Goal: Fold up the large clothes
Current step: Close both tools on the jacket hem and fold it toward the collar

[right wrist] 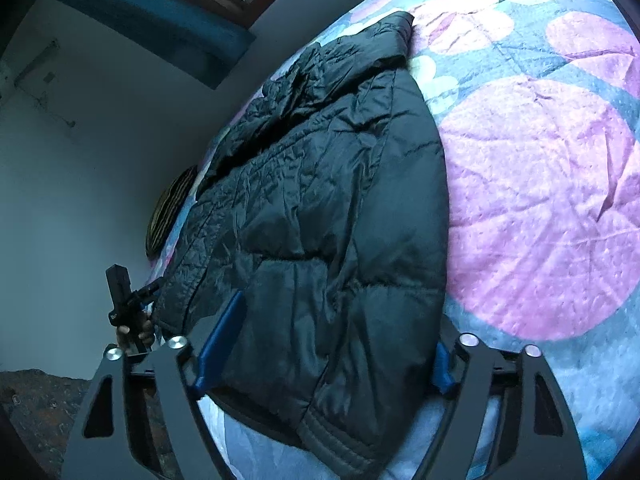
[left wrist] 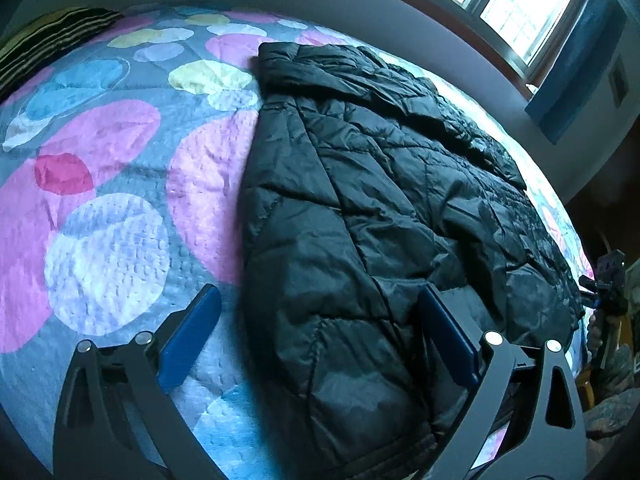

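One black puffer jacket (left wrist: 392, 208) is lying lengthwise on the bed (left wrist: 120, 184), already doubled over. I am hovering my two grippers at its hem end — the left gripper (left wrist: 320, 320) gaping wide over the jacket's edge, the right gripper (right wrist: 340, 344) straddling the hem, its fingers apart, not pressing. I judge the next fold needs both to pinch the hem first.

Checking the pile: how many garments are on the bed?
1: a black puffer jacket lying along the bed's window-side edge, hem toward both grippers. Anything under it would be hidden.
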{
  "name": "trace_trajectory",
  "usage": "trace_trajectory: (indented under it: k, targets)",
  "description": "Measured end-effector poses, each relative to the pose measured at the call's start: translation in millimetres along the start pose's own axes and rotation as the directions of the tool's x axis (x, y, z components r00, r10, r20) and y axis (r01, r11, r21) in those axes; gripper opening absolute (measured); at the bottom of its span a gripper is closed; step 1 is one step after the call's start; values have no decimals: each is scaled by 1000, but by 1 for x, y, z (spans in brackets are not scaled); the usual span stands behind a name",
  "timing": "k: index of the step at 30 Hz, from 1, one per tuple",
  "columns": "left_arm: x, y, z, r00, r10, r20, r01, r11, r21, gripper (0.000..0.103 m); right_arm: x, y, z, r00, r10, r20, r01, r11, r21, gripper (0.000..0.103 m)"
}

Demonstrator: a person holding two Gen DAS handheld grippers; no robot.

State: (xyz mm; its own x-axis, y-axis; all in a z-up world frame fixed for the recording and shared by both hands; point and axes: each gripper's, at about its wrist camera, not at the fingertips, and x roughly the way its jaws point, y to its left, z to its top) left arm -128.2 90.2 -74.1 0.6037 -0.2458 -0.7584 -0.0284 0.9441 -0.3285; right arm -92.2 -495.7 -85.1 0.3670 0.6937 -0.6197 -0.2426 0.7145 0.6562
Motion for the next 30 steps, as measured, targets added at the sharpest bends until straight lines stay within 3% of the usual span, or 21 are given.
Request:
trace_trajectory:
  k: [3, 8, 13, 15, 18, 20, 22, 25, 30]
  targets:
    - [1, 1, 4, 999, -11, -36, 11, 1000, -6, 99, 1, 1, -2, 1000, -3, -16, 3, 1000, 8, 61]
    - [-5, 17, 9, 991, -99, -91, 86, 987, -135, 99, 1, 0, -7, 1000, 5, -28, -4, 1000, 20, 52]
    - [-8, 6, 3, 988, -96, -122, 81, 990, -119, 97, -1, 7, -12, 999, 12, -46, -11, 1000, 8, 46]
    - [-9, 1, -1, 982, -131, -135, 117, 987, -110, 88, -2, 8, -15, 998, 29, -48, -28, 999, 18, 46]
    - [-8, -5, -7, 986, -106, -128, 98, 993, -72, 86, 0, 7, -17, 997, 56, -56, -54, 998, 33, 42]
    - [-9, -8, -7, 988, -85, -128, 79, 995, -57, 79, 2, 6, -19, 996, 58, -63, -56, 998, 42, 34]
    - [-9, -6, -9, 986, -99, -137, 90, 994, -67, 43, 4, 7, -18, 996, 58, -74, -55, 998, 39, 26]
    - [-7, -6, -13, 983, -116, -144, 106, 992, -73, 28, 1, 11, -18, 996, 64, -64, -61, 997, 44, 21]
    - [-19, -16, -8, 984, -141, -106, 136, 989, -51, 16, -11, 22, -15, 993, 113, -35, -111, 993, 46, 19]
